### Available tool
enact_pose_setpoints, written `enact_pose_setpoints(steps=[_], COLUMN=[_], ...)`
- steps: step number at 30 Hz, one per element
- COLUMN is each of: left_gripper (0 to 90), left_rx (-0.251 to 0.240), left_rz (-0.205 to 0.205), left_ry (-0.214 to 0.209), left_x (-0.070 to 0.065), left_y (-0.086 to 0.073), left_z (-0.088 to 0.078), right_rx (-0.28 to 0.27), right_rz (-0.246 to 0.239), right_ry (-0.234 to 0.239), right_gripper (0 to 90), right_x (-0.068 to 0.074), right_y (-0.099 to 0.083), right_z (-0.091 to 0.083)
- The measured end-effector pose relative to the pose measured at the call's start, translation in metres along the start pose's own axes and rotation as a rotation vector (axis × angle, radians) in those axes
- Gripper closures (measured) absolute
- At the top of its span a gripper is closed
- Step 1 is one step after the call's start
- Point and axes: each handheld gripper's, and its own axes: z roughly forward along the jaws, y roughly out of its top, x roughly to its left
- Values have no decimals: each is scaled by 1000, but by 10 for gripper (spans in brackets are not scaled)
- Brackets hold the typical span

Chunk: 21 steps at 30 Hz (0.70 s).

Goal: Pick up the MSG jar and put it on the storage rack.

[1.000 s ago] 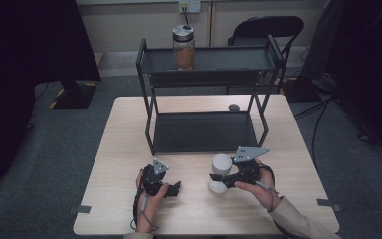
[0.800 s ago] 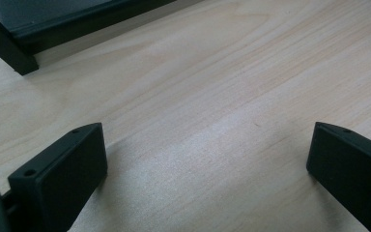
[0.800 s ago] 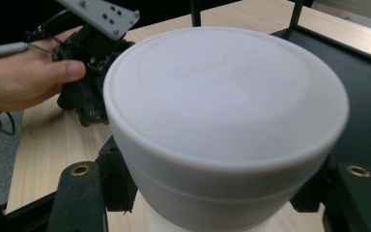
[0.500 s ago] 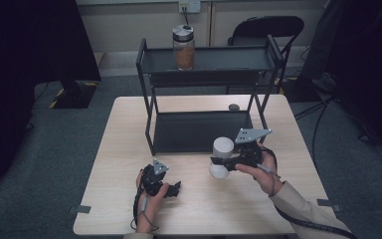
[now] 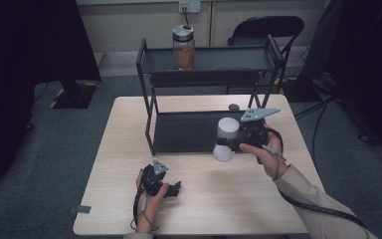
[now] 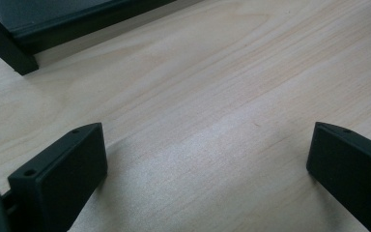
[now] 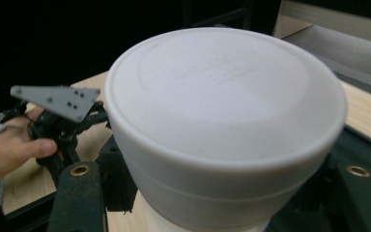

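High view shows the right claw [image 5: 231, 145] clamped on a white jar [image 5: 225, 139] with a white lid, held in the air above the right half of the worktop [image 5: 119, 199], just in front of the black two-level rack [image 5: 149, 124] that stands along the far edge. The jar is tilted, its lid turned toward the rack. In the right gripper view the lid of the jar [image 7: 222, 111] is very close to the camera, and the black jaws press on the body below the lid.

The left claw [image 5: 175, 188] rests near the front edge, and in the left gripper view its jaws stand apart with nothing between them, only bare wood.

Several things can go wrong from here. The jar wall looks smooth and round, so it may slip or turn in the grip, because the jaws hold only a narrow band. If the jar goes toward the rack, it may hit the front rail or a post. On the upper shelf a glass jar [image 5: 183, 47] with brown content stands near the left end; a careless placement could push it.
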Motion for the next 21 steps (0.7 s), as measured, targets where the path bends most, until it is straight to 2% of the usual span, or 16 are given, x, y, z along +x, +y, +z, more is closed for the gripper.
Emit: enact_pose_setpoints(steps=[12, 21], left_gripper=[0, 0], left_rx=[0, 0], left_rz=[0, 0], left_ry=[0, 0], left_x=[0, 0], left_y=[0, 0], left_z=[0, 0], right_rx=[-6, -12], right_rz=[-14, -15], right_ry=[-39, -69], right_gripper=[347, 347], right_x=[-9, -11], right_y=[44, 67], right_z=[-17, -20])
